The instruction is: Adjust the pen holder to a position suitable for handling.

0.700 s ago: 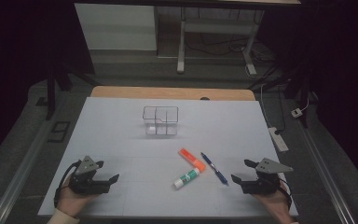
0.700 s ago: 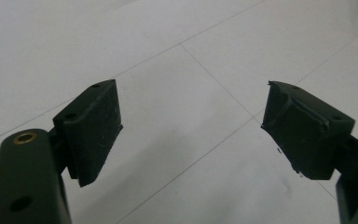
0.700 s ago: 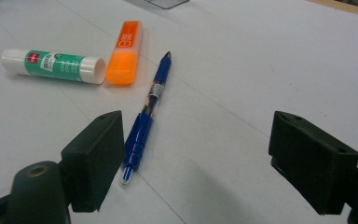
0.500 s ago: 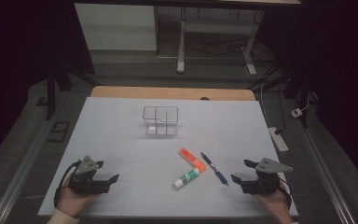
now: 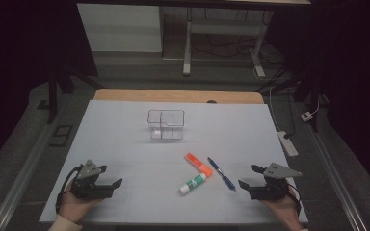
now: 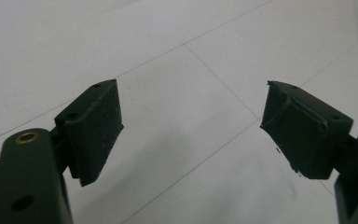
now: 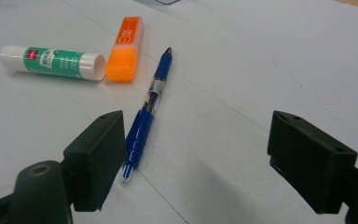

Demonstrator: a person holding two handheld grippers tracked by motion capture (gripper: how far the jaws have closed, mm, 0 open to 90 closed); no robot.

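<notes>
Near the table's middle front lie a blue pen (image 5: 221, 174) (image 7: 148, 112), an orange eraser-like block (image 5: 198, 163) (image 7: 128, 48) and a white glue stick with a green label (image 5: 193, 184) (image 7: 53, 62). My right gripper (image 5: 251, 176) (image 7: 193, 158) rests on the table to the right of the pen, open, with nothing between its jaws. At the front left my left gripper (image 5: 110, 176) (image 6: 191, 126) also rests open and holds nothing. A clear divided organizer (image 5: 166, 124) stands farther back in the middle.
The white table mat (image 5: 125, 134) has a wooden table edge (image 5: 178, 96) behind it. A power strip (image 5: 287, 143) lies off the mat's right side. Desk legs and cables stand on the dark floor beyond.
</notes>
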